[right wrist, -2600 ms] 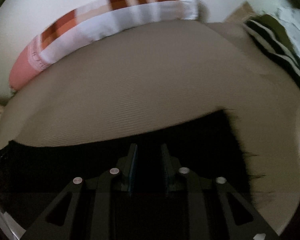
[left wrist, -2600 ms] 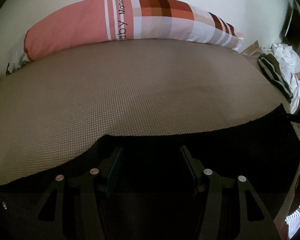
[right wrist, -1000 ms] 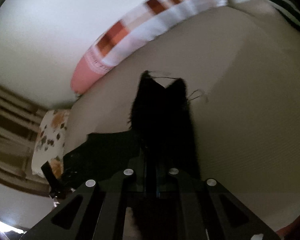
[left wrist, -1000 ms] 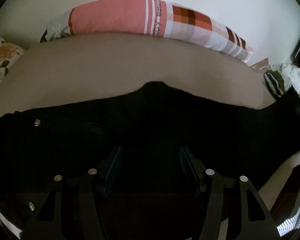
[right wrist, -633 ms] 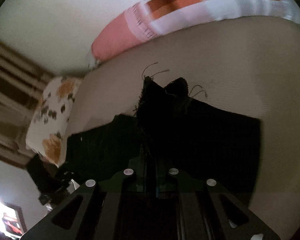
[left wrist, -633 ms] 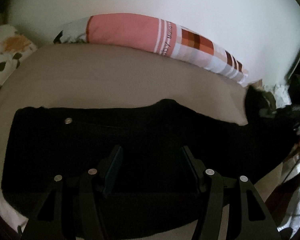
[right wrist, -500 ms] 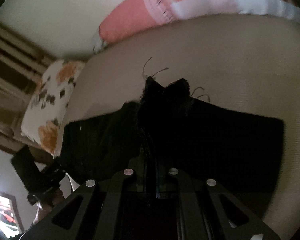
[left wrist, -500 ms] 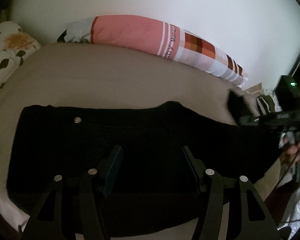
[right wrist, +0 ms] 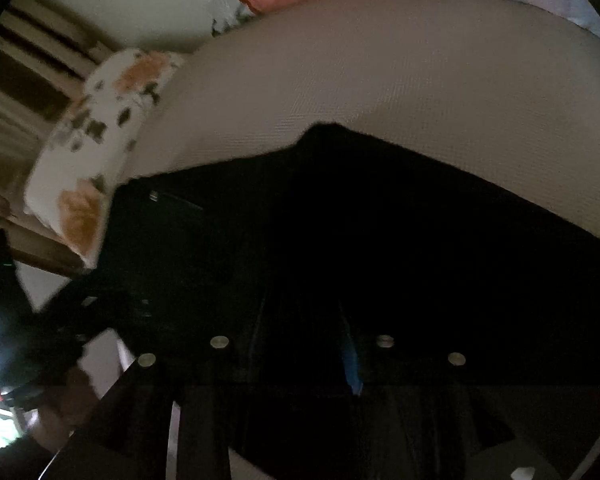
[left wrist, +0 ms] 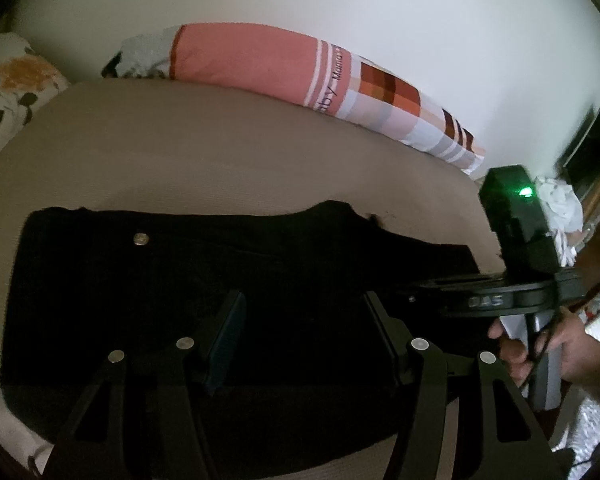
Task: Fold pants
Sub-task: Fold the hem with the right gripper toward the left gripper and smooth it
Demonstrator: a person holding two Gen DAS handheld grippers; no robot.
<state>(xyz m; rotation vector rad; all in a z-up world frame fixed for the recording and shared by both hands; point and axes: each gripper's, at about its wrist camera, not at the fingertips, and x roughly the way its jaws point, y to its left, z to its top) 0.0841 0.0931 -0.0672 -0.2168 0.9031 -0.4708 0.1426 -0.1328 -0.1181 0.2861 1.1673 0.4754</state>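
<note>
The black pants [left wrist: 260,272] lie folded over on the beige bed [left wrist: 220,160], with the waist button [left wrist: 141,239] at the left. My left gripper [left wrist: 306,320] hovers over their near part, open, with nothing pinched. In the right wrist view the pants [right wrist: 380,220] fill the lower half. My right gripper [right wrist: 304,328] is low over them and its jaws are opening. The dark cloth lies under the fingers, and it is too dark to tell whether a fold is still between them. The right gripper's body [left wrist: 516,232] and the hand [left wrist: 540,344] holding it show at the right.
A long pink and checked pillow [left wrist: 300,72] lies along the white wall at the back. A floral pillow [left wrist: 8,84] sits at the bed's left end. Loose clothes [left wrist: 560,204] are heaped past the right end. Bare beige mattress lies behind the pants.
The right gripper carried the leg ends across and down onto the waist part, and its jaws have parted. The pants now lie doubled over. The left gripper has drifted a little.
</note>
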